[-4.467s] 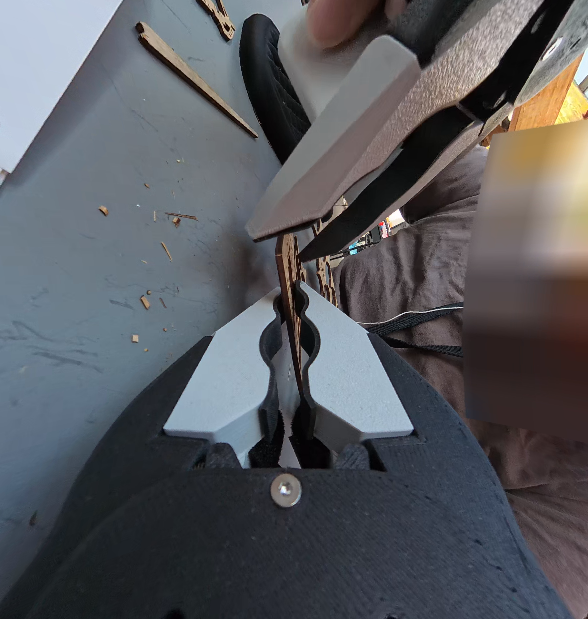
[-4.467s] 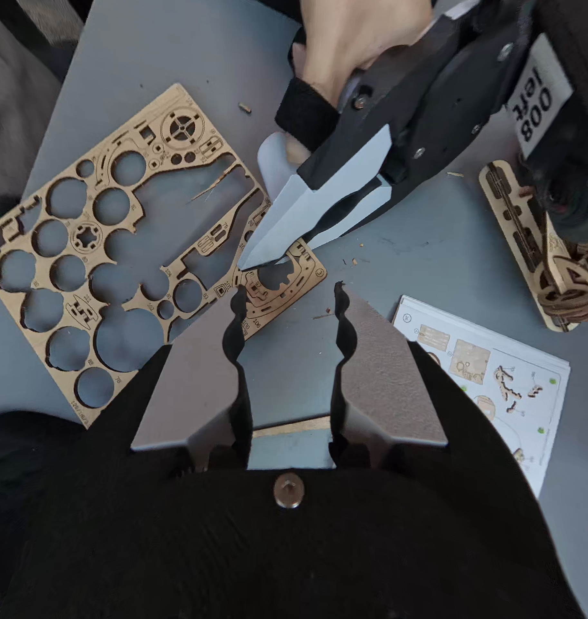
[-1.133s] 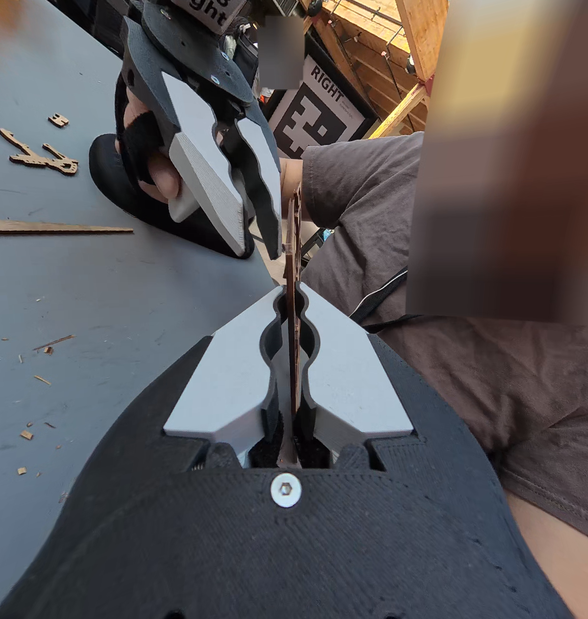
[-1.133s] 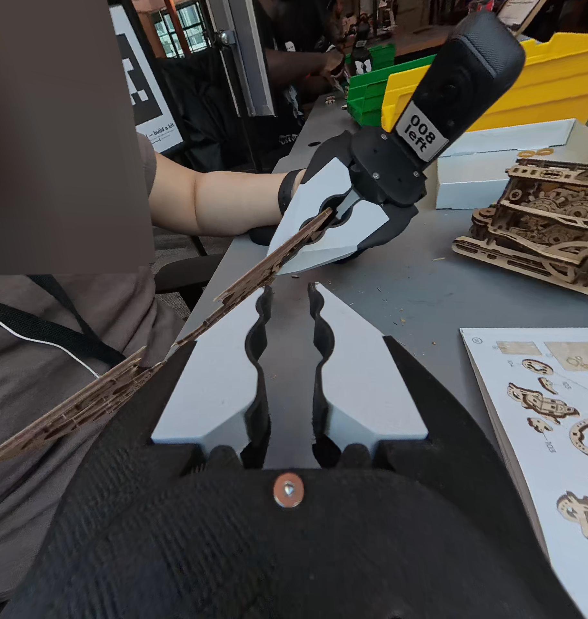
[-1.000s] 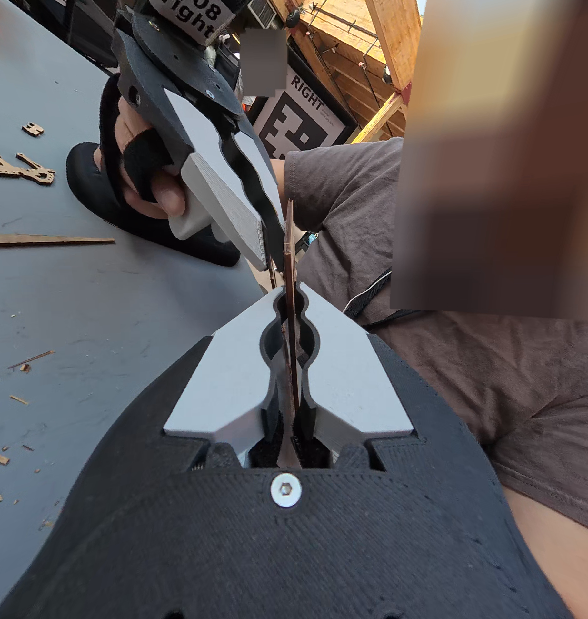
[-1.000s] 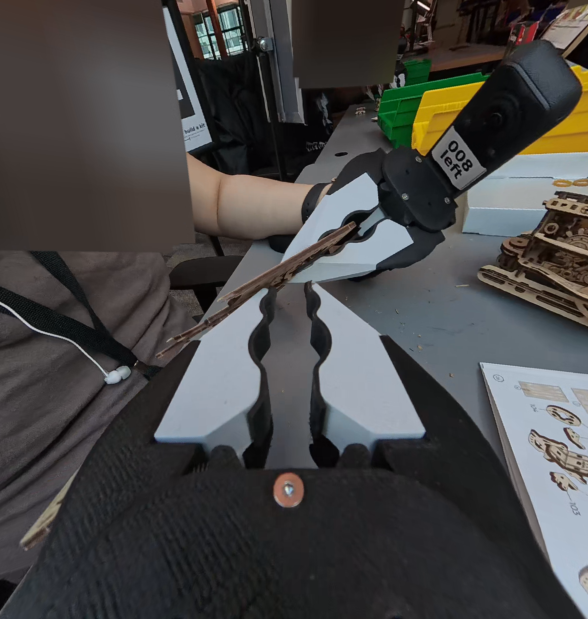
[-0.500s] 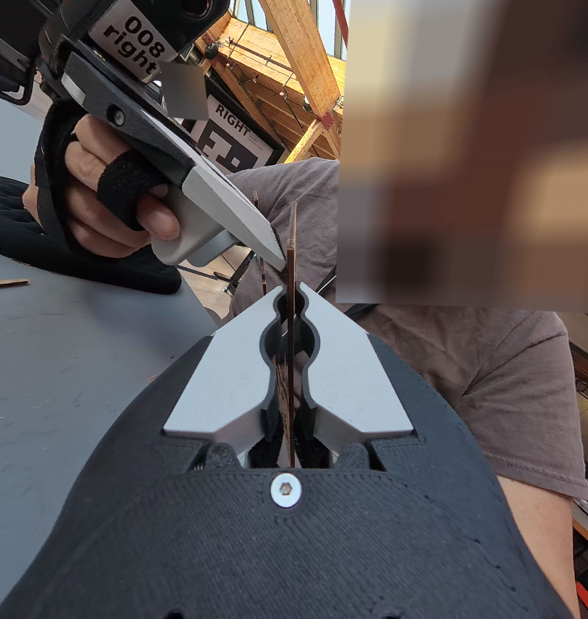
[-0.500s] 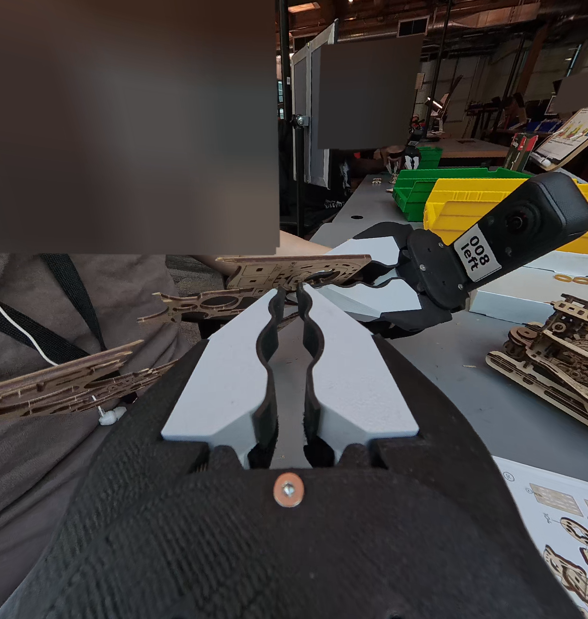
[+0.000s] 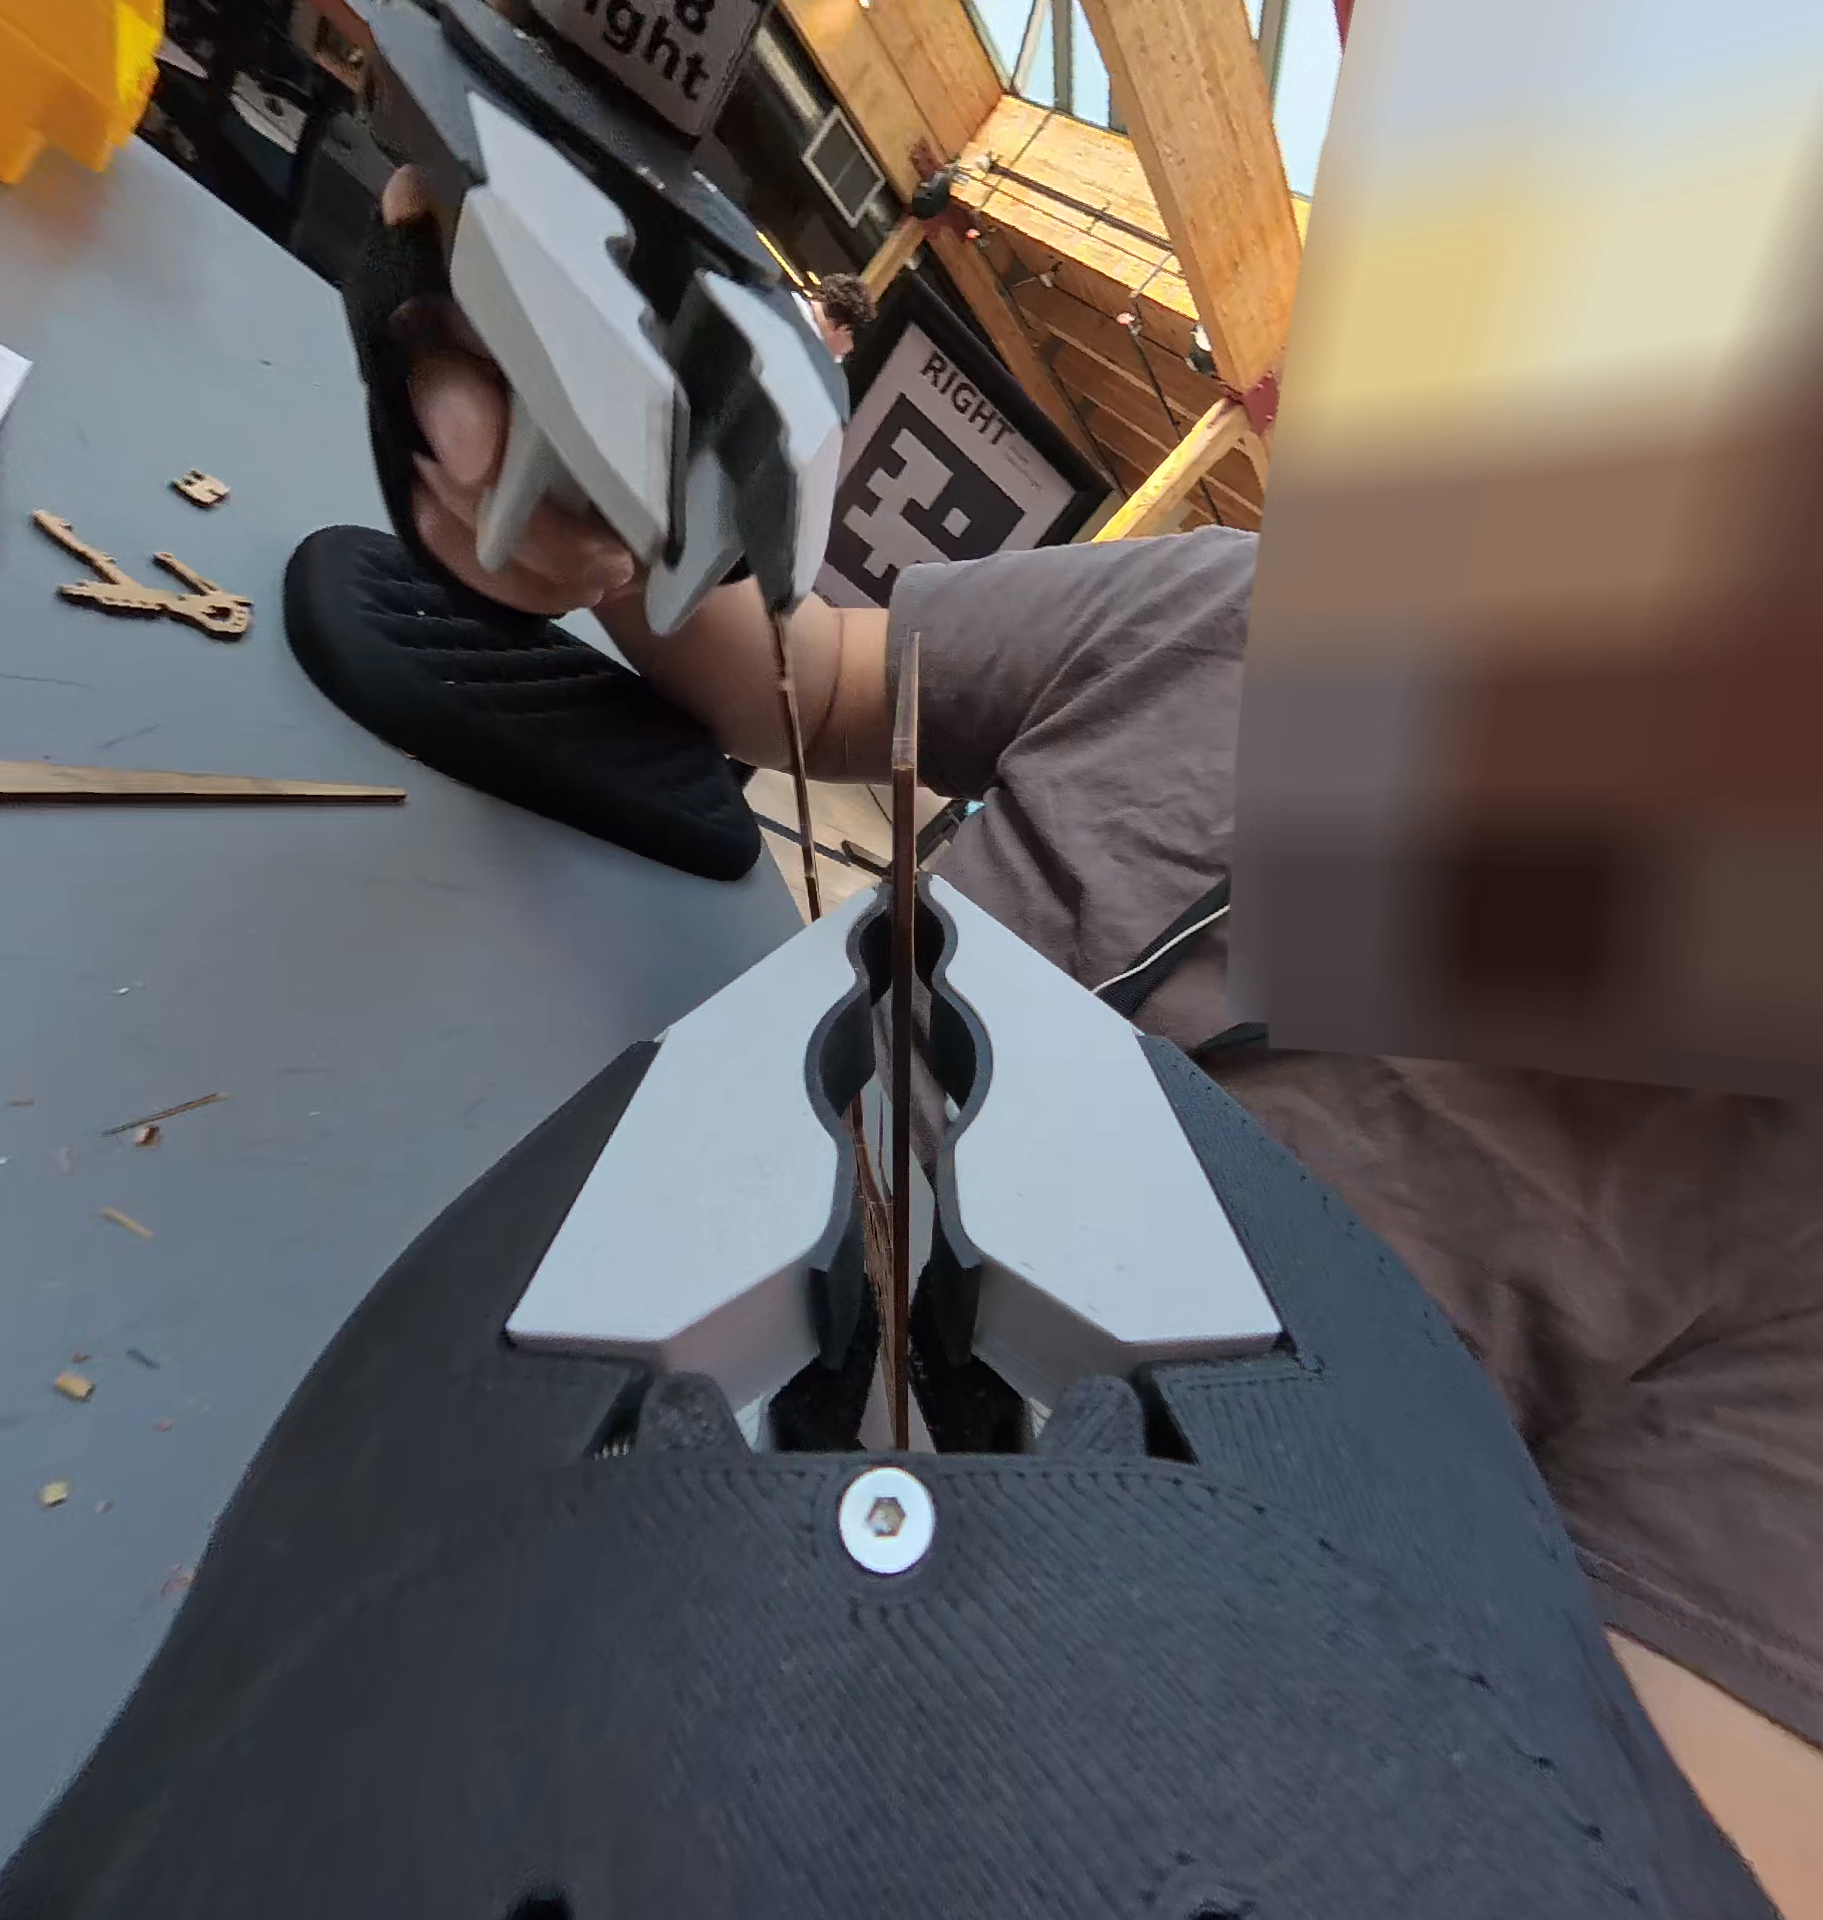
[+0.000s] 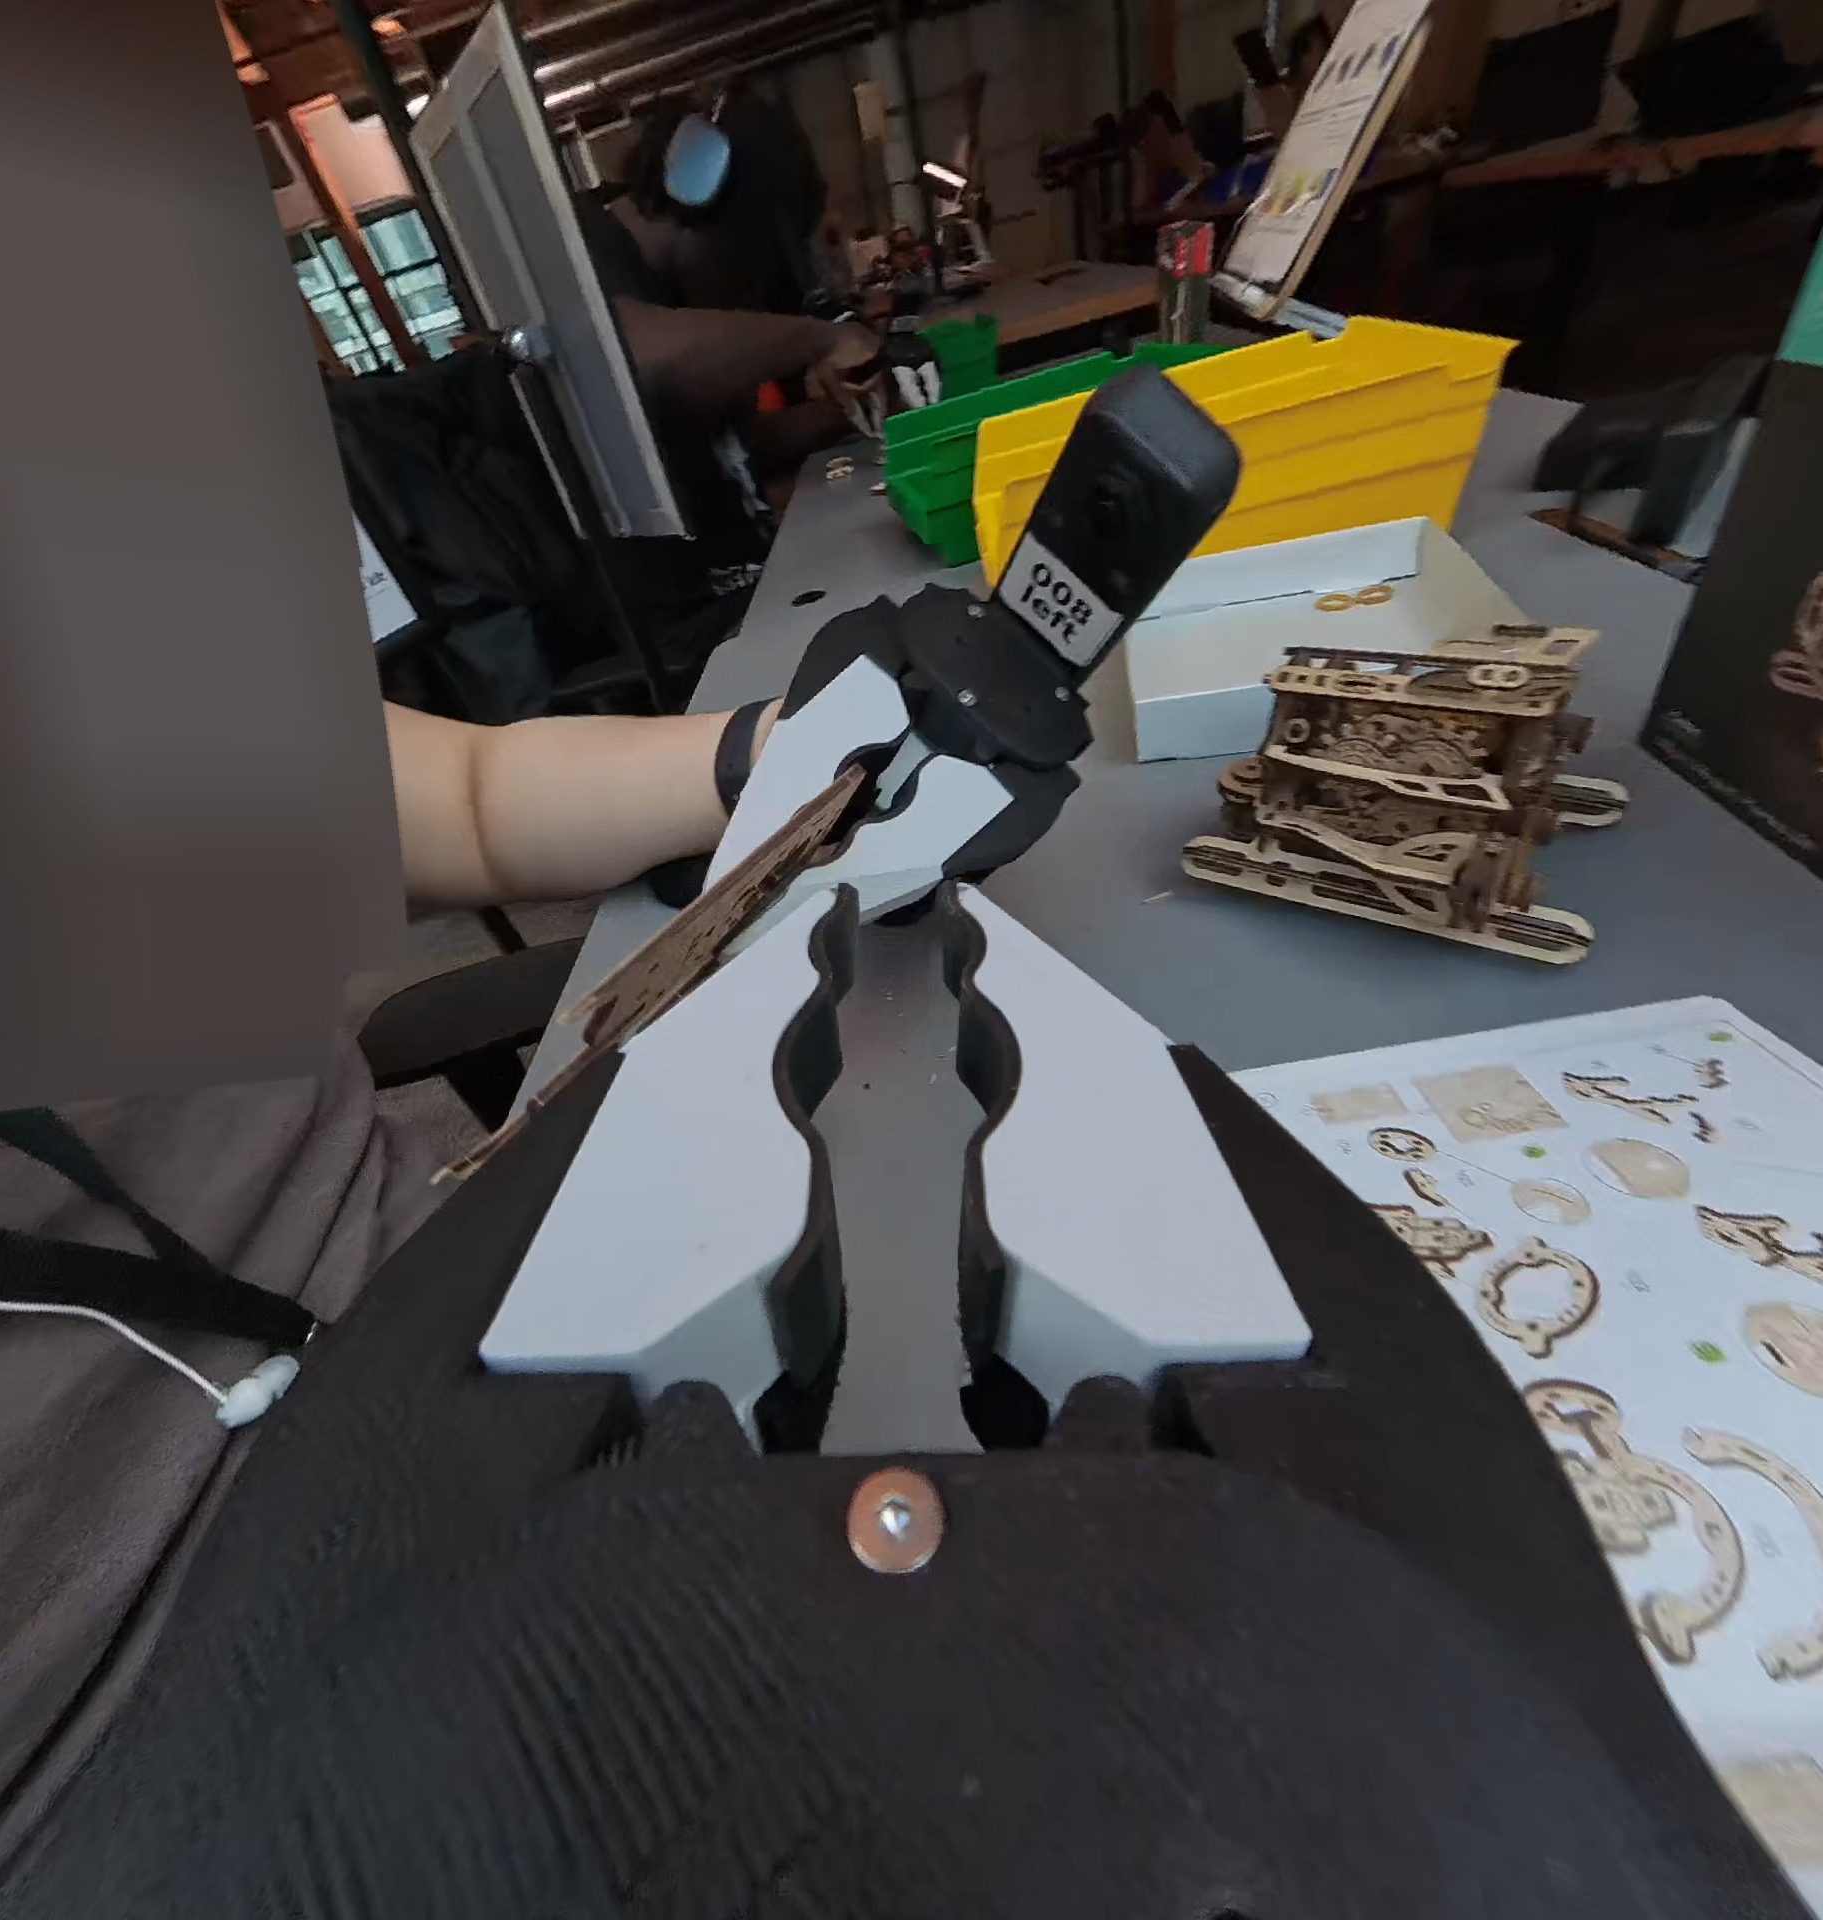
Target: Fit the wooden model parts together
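Observation:
My left gripper [image 9: 902, 896] is shut on a thin laser-cut wooden sheet [image 9: 903, 790], seen edge-on and held upright off the table's near edge. A second thin wooden edge [image 9: 795, 748] runs just left of it, up to the right gripper's near finger. In the right wrist view the left gripper [image 10: 782, 883] holds the sheet [image 10: 720, 925] slanting down to the left. My right gripper [image 10: 896, 904] is open and empty, and the sheet lies against the outer side of its left finger. The right gripper also shows in the left wrist view [image 9: 725, 613].
On the grey table [image 9: 263, 1039] lie a long wooden strip [image 9: 159, 779], a small wooden part [image 9: 148, 592] and a black pad [image 9: 512, 696]. An assembled wooden model [image 10: 1406, 790], an instruction sheet [image 10: 1572, 1247], a white box [image 10: 1302, 623], and yellow [image 10: 1302, 436] and green bins [image 10: 938, 457] stand to the right. There is about 6 cm between the tips of the two grippers. Left tips and right tips are each some 20 cm from the assembled wooden model [image 10: 1406, 790].
The left gripper has lifted the sheet off the table and holds it up. In the last half second the right gripper's jaws opened wider and swung to the sheet's right side.

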`<move>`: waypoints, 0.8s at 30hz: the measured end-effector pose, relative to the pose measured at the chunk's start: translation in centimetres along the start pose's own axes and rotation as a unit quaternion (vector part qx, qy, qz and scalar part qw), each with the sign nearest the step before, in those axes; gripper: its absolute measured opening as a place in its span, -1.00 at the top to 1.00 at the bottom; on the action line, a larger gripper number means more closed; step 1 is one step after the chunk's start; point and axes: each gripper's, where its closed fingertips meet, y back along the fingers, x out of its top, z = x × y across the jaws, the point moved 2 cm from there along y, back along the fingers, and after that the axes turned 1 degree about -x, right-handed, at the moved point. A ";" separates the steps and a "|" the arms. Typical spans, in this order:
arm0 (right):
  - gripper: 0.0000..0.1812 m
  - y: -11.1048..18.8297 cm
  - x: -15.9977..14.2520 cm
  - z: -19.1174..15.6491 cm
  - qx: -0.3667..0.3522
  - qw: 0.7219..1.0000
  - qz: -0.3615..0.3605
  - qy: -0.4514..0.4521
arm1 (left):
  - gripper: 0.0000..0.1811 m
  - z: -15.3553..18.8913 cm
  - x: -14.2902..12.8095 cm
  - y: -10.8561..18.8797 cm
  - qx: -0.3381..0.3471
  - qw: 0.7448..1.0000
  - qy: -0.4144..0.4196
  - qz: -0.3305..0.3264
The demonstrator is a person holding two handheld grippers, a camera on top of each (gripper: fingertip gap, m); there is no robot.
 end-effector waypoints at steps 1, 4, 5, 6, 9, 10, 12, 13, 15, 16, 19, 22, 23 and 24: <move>0.79 1.1 0.7 0.5 -0.013 1.000 0.019 -0.012 | 1.00 -0.4 0.1 0.2 0.013 1.000 0.004 0.005; 0.53 2.4 0.7 0.8 0.021 0.991 0.019 -0.129 | 1.00 -1.4 0.1 0.4 0.044 0.999 0.020 0.007; 0.49 2.1 0.1 0.8 0.042 0.982 0.008 -0.181 | 1.00 -1.8 0.0 0.5 0.057 0.998 0.025 0.004; 0.48 1.6 -0.7 0.5 0.069 0.971 -0.004 -0.229 | 1.00 -2.2 -0.2 0.5 0.064 0.997 0.033 -0.001; 0.49 -0.3 -2.2 -0.8 0.133 0.941 -0.022 -0.309 | 1.00 -2.7 -0.5 0.4 0.068 0.996 0.054 -0.001; 0.52 -0.8 -2.8 -1.0 0.136 0.938 -0.035 -0.317 | 1.00 -2.8 -0.5 0.4 0.069 0.996 0.056 -0.001; 0.68 -1.4 -3.9 -0.9 0.131 0.937 -0.065 -0.319 | 1.00 -3.1 -0.7 0.5 0.079 0.995 0.059 -0.004; 0.79 -1.5 -3.9 -1.0 0.139 0.935 -0.067 -0.321 | 1.00 -3.2 -0.7 0.6 0.081 0.995 0.063 -0.005; 0.86 -1.4 -3.7 -0.9 0.150 0.927 -0.054 -0.339 | 1.00 -3.2 -0.7 0.6 0.076 0.995 0.069 0.000; 0.86 -1.4 -3.8 -0.9 0.157 0.923 -0.053 -0.347 | 1.00 -3.2 -0.8 0.6 0.076 0.995 0.071 -0.003; 0.88 -1.5 -4.4 -0.5 0.162 0.916 -0.046 -0.365 | 1.00 -3.6 -1.0 0.7 0.082 0.993 0.083 -0.007; 0.91 -1.4 -5.0 0.0 0.157 0.914 -0.042 -0.373 | 1.00 -4.2 -1.3 0.8 0.086 0.991 0.105 -0.004; 0.92 -1.4 -5.3 0.0 0.154 0.914 -0.050 -0.372 | 1.00 -4.4 -1.5 0.8 0.087 0.990 0.110 -0.007; 0.92 -1.4 -5.4 0.1 0.150 0.917 -0.051 -0.367 | 1.00 -4.4 -1.5 0.7 0.086 0.990 0.114 -0.005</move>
